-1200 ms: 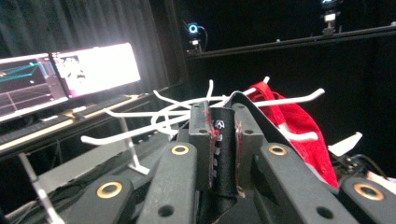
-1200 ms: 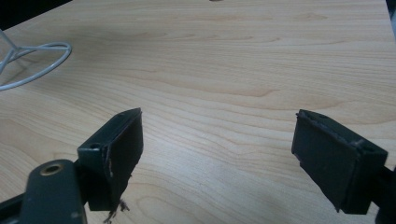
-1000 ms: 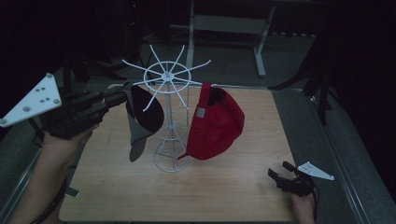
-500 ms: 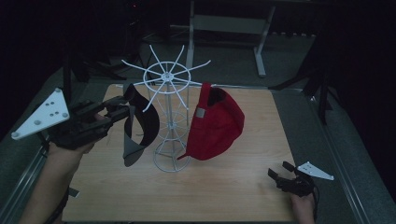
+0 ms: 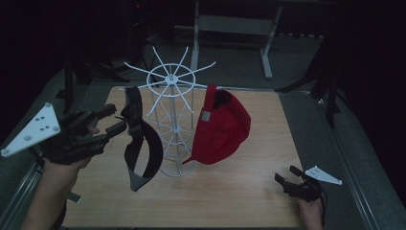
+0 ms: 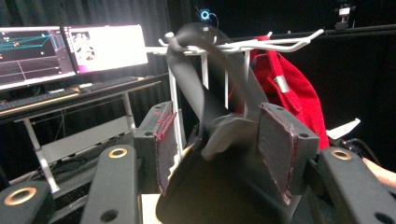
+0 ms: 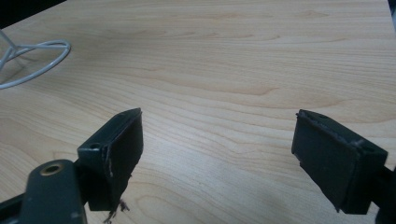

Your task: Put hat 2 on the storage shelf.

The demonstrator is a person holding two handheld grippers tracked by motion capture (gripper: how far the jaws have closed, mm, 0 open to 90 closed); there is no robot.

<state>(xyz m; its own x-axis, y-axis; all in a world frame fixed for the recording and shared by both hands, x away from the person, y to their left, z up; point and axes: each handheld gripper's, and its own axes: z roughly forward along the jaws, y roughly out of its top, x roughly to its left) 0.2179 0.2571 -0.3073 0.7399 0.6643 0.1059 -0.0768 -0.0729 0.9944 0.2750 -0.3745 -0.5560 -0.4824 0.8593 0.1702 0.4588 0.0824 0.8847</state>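
Observation:
A white wire rack (image 5: 174, 96) stands mid-table with a red cap (image 5: 222, 127) hanging on its right side. A black cap (image 5: 143, 148) hangs from a left spoke, brim down. My left gripper (image 5: 111, 120) sits just left of it. Its jaws have just been opening. In the left gripper view the black cap (image 6: 205, 107) is blurred and loose between the parted pads (image 6: 275, 154) of the left gripper (image 6: 224, 149), which do not press on it. The red cap (image 6: 289, 84) shows behind. My right gripper (image 5: 287, 181) rests low at the near right; in its own view the right gripper (image 7: 215, 154) is open over bare wood.
The wooden table (image 5: 249, 201) has free room in front of the rack and to the right. The rack's base ring (image 7: 28, 65) lies far left of the right gripper. Lit monitors (image 6: 70, 51) and a metal stand (image 5: 234, 24) sit beyond the table.
The left gripper has opened and let go of the black cap, then dropped down and left. The cap now hangs lower from the spoke. The right gripper has not moved.

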